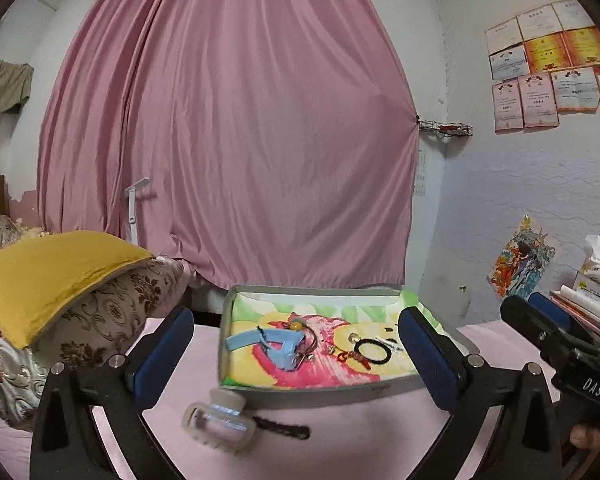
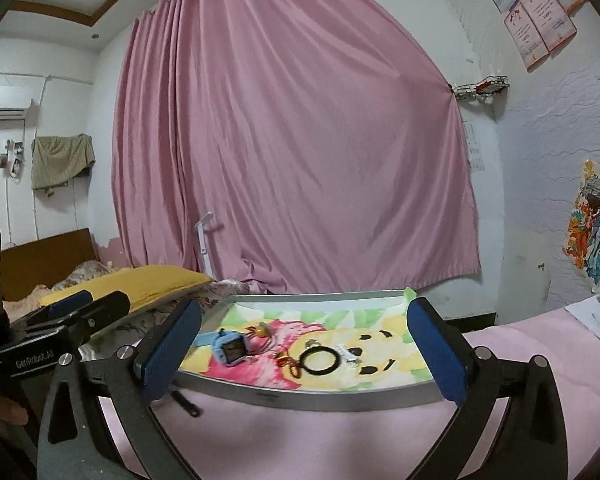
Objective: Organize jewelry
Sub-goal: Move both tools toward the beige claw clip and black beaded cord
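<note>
Evidently empty, both the left gripper (image 1: 296,354) and right gripper (image 2: 304,350) gape wide; the beige hair claw (image 1: 220,420), lying outside the tray (image 1: 320,394), risks skidding across the pink sheet (image 1: 340,448) if pinched off-centre.

Right gripper (image 2: 300,354) spread wide before tray (image 2: 340,394), blue watch (image 2: 231,350), black ring (image 2: 320,360), possibly a hairpin (image 2: 189,400) outside

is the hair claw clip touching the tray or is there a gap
Apart. The left wrist view shows the hair claw clip lying on the pink cloth in front of the tray, with a strip of cloth between them.
</note>
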`<act>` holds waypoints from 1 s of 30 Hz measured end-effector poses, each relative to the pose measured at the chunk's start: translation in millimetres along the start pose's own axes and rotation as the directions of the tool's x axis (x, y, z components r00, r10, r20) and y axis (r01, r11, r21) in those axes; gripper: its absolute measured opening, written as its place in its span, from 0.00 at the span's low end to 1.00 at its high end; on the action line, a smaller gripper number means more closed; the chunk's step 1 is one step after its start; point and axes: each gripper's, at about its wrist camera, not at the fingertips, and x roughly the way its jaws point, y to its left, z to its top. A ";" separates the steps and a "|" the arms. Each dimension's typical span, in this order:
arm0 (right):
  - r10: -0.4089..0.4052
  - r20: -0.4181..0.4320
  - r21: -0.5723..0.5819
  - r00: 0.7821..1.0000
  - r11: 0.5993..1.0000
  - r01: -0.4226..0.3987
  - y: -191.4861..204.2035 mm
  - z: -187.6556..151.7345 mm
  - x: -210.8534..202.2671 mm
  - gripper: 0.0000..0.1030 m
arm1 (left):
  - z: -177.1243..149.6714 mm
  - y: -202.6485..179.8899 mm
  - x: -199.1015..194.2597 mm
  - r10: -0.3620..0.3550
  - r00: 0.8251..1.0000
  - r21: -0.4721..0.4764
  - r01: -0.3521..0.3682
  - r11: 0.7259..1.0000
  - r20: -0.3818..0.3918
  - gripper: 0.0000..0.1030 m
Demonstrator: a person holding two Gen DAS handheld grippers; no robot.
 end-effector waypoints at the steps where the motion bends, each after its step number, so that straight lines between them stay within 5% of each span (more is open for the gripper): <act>1: 0.008 0.003 0.003 1.000 1.000 -0.008 1.8 -1.7 -3.2 0.98 | -1.0 1.1 -3.1 0.004 1.000 0.004 -0.004 1.000 0.001 1.00; 11: 0.052 -0.015 0.000 0.999 0.999 -0.052 21.4 -21.5 -13.7 0.98 | -17.0 31.6 -34.8 0.053 0.999 0.025 -0.053 0.998 -0.004 1.00; 19: 0.085 -0.127 -0.069 0.988 0.993 -0.094 46.5 -36.3 1.9 0.98 | -31.3 64.5 -30.6 0.072 0.992 0.021 -0.070 0.997 -0.108 1.00; 27: 0.148 -0.342 -0.071 0.928 0.981 -0.182 58.6 -51.5 42.1 0.98 | -45.8 84.1 -2.9 0.032 0.963 -0.038 -0.043 0.998 -0.266 1.00; 30: 0.164 -0.438 -0.064 0.884 0.975 -0.212 60.1 -60.8 63.3 0.85 | -52.4 85.6 11.3 0.011 0.943 -0.059 -0.032 0.998 -0.333 1.00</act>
